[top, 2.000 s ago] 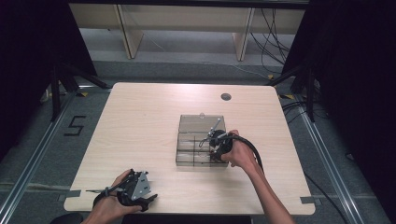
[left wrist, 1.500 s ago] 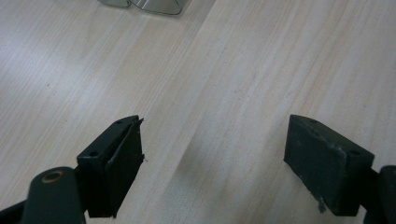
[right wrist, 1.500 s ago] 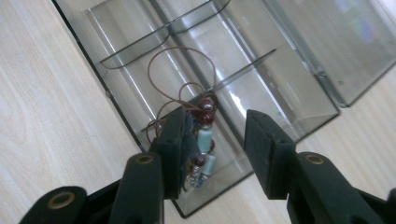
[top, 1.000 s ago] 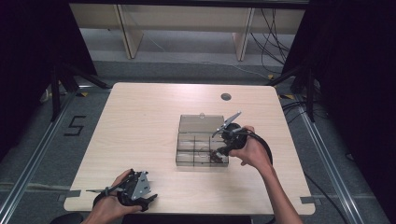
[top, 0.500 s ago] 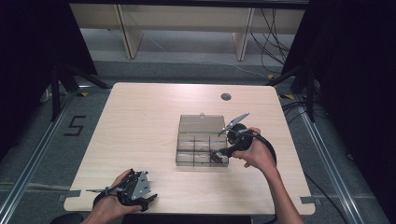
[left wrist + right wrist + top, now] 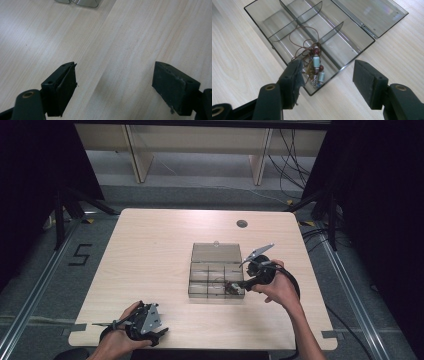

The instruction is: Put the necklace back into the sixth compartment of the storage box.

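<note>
the beaded necklace [image 6: 315, 65] lies bunched in a front corner compartment of the clear divided box [image 6: 274, 20], its brown cord looping over a divider, red and pale blue beads in a heap. so the placing looks done; what seems left is tucking the cord in and closing the open lid [image 6: 372, 12]. the right gripper [image 6: 325, 75] hovers just above, jaws spread and empty. the left gripper [image 6: 113, 82], jaws apart, idles over the table [image 6: 150, 250].
</note>
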`<act>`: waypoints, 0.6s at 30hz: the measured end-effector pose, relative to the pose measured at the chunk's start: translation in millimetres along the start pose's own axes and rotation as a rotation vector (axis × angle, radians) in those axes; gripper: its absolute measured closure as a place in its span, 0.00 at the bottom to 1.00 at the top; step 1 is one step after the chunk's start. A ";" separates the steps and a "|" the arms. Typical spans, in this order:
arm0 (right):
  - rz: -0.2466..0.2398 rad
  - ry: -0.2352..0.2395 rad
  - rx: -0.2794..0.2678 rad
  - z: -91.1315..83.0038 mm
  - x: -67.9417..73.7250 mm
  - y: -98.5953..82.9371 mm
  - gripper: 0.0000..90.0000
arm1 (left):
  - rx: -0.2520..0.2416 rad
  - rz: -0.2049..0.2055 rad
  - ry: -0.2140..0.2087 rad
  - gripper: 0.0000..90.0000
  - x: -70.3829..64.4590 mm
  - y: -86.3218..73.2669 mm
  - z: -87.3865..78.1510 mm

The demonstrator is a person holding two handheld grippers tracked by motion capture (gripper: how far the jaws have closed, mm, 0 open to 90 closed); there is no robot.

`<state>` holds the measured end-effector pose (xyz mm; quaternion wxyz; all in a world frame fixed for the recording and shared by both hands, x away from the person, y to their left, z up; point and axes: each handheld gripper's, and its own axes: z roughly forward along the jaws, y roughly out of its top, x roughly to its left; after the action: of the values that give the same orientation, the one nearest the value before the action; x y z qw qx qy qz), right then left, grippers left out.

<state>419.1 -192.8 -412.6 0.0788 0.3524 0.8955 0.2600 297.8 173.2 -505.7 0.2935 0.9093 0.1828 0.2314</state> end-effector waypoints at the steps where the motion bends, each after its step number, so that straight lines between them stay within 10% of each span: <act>1: -0.011 -0.004 -0.008 0.5 -0.5 -0.5 0.46 | -0.004 -0.001 -0.001 0.21 0.0 -0.2 0.4; 18: 0.014 -0.010 -0.026 0.7 8.1 -4.7 0.44 | 0.002 0.002 0.001 0.21 0.1 -0.2 0.1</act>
<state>410.5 -189.9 -415.4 0.0859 0.3588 0.8892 0.2706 297.9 173.3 -505.9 0.2922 0.9097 0.1821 0.2322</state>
